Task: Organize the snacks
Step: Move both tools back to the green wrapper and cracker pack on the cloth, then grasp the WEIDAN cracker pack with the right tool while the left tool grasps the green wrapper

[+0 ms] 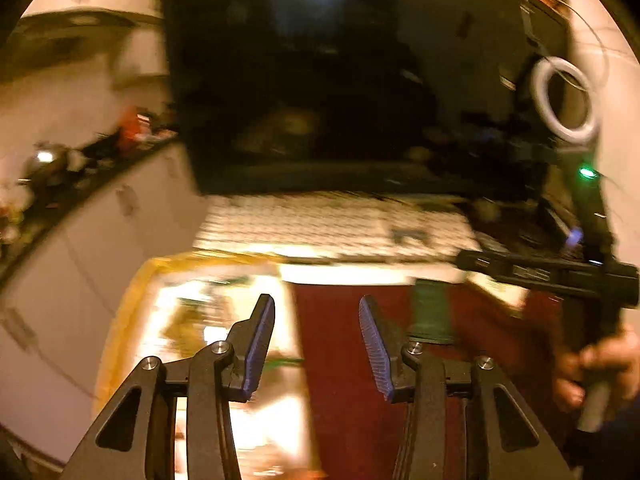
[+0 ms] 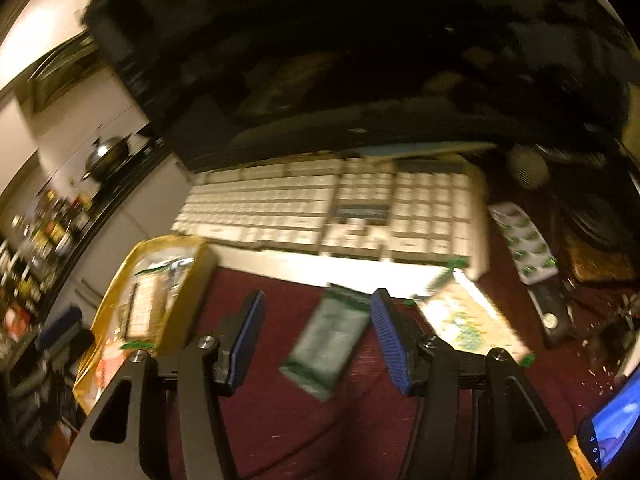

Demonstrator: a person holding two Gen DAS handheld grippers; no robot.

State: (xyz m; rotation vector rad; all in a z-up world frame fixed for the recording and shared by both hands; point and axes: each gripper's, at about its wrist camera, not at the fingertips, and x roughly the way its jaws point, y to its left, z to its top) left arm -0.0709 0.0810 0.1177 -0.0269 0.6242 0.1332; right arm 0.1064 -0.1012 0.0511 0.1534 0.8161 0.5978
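Left tongs stand apart with nothing between the blue pads, hanging over the dark red surface right at the edge of a yellow box. Right tongs are parted too, empty, and a dark green snack packet lies flat on the red surface in the gap between the fingers, untouched by either pad. Off to the right of it, a pale packet with green print lies at an angle, its top end near the white keyboard. Further right, another green-patterned packet sits beside the keyboard's end. The yellow box on the left already holds packets. Everything is blurred. From the left view, a hand grips the other tool's handle at the right edge.
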